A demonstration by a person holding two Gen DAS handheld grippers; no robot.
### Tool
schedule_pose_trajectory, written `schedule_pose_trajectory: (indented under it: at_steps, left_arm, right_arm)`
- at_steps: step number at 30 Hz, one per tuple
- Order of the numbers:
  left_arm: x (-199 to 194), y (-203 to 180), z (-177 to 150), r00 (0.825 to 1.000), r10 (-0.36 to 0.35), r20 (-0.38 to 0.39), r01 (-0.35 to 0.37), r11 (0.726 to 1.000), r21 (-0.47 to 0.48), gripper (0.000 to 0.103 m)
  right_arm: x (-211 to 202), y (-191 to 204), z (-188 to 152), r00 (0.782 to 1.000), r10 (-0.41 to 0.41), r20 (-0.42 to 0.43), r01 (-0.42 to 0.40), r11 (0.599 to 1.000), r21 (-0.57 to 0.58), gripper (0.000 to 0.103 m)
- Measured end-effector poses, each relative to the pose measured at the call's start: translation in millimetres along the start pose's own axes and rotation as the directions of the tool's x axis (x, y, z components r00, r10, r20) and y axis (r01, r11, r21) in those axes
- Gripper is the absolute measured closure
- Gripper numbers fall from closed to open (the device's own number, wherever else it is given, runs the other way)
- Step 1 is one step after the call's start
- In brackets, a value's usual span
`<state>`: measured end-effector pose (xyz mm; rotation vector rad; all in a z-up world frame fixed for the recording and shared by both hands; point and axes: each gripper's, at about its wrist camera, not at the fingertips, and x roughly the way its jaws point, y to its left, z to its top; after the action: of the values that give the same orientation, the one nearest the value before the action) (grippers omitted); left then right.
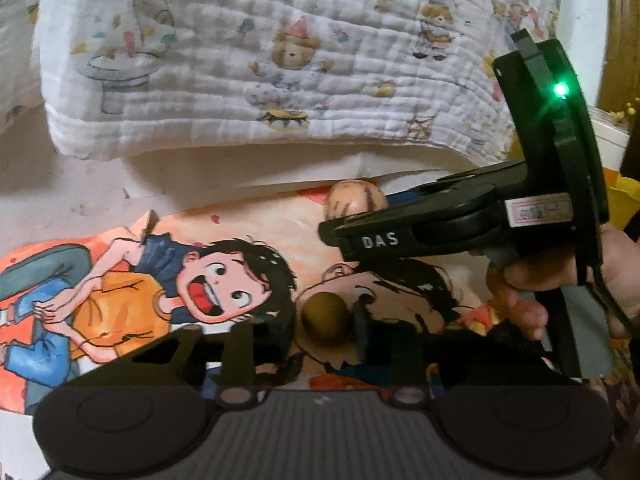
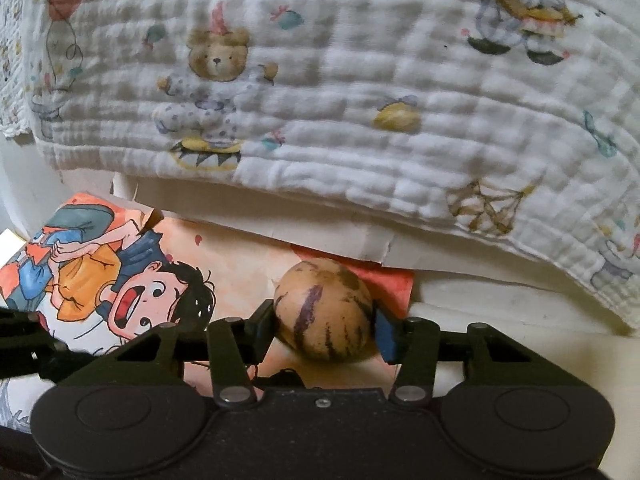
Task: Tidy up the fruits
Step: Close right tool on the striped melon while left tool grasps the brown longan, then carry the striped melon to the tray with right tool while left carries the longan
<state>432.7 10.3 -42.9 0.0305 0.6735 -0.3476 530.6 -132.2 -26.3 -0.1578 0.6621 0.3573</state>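
Fruits in view number two, both lying on a cartoon-printed sheet (image 1: 224, 240) in front of a folded bear-print cloth (image 2: 320, 100).

1. Striped fruit (image 2: 324, 312). Pale tan, oval, with purple streaks. It sits between the pads of my right gripper (image 2: 324, 324), which has closed to a medium span; both pads appear to press its widest part. I judge the skin smooth and thin and the flesh likely to bruise, so grip force should stay light. Hold across the broad middle, not the tapered ends, where a rounded surface could slip out.

2. Brown fruit (image 1: 326, 318). Small, round, matt olive-brown. My left gripper (image 1: 326, 332) is drawn in narrow around it, and the right-hand pad touches its side; the other contact is hidden in shadow. I judge it light and firm. Being round, it may roll if released on the flat sheet.

3. Containers. I see no bowl, basket or tray in either view. A yellow edge at the far right of the left view is too cropped to identify, so the destination for either fruit cannot be confirmed.
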Motion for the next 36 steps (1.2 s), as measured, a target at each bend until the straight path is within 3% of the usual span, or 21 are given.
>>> schedule_pose_trajectory:
  at_steps: [17,36]
  left_arm:
    - [-17.9,-9.0,-5.6,0.999,-0.028,-0.024,0.028,1.000,-0.009,0.074]
    - [-80.9,-49.1,-5.0,0.998,-0.045,0.035,0.045,0.999,0.003,0.074]
  right_arm:
    - [-34.3,-8.2,-15.4,0.999,0.038,-0.001,-0.038,0.999,0.022,0.052]
    - [-162.3,-11.8,-29.5,0.995,0.043,0.092,-0.043,0.999,-0.010,0.052]
